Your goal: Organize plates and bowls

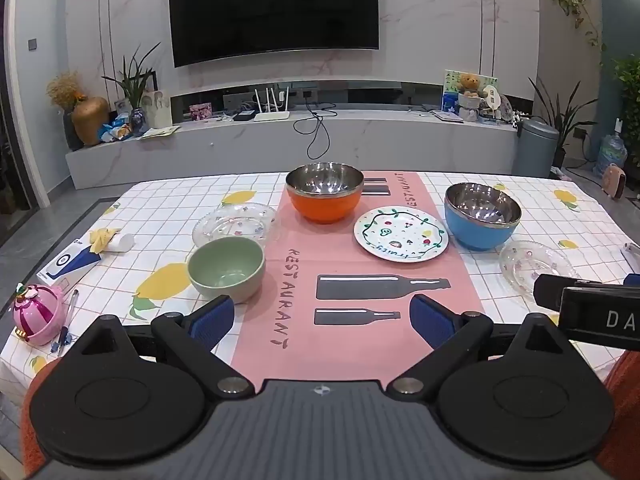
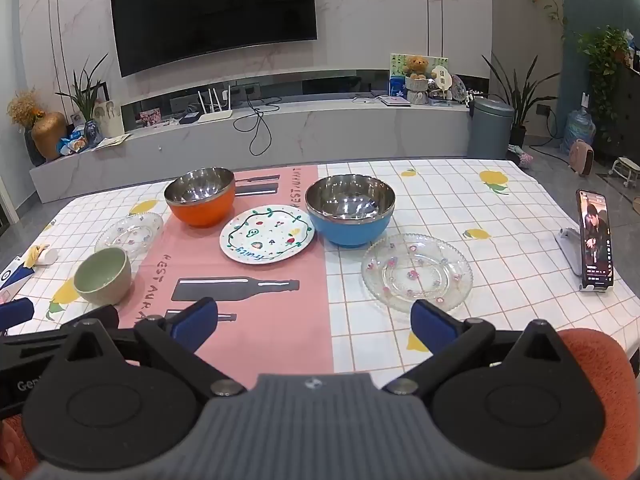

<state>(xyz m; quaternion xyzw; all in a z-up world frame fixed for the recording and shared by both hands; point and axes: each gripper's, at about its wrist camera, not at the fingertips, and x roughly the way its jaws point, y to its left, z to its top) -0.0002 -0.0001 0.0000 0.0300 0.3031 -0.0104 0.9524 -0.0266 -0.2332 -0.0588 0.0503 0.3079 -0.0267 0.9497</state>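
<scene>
Both claws tilt downward over the counter's (image 1: 520,208) near edge, empty. The left claw (image 1: 322,320) gapes wide just nearer than the painted plate (image 1: 401,233) (the landmark); the right claw (image 2: 314,322) is equally wide. Orange bowl (image 1: 325,192) sits behind-left of the plate, blue bowl (image 1: 483,215) right, green bowl (image 1: 226,268) near-left.

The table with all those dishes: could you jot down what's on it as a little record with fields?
bowls: orange steel-lined bowl, blue steel-lined bowl, pale green ceramic bowl
plates: white painted plate, two clear glass plates, one left, one right
stacking: none, all apart
left gripper: open, empty
right gripper: open, empty
other: phone on stand
</scene>
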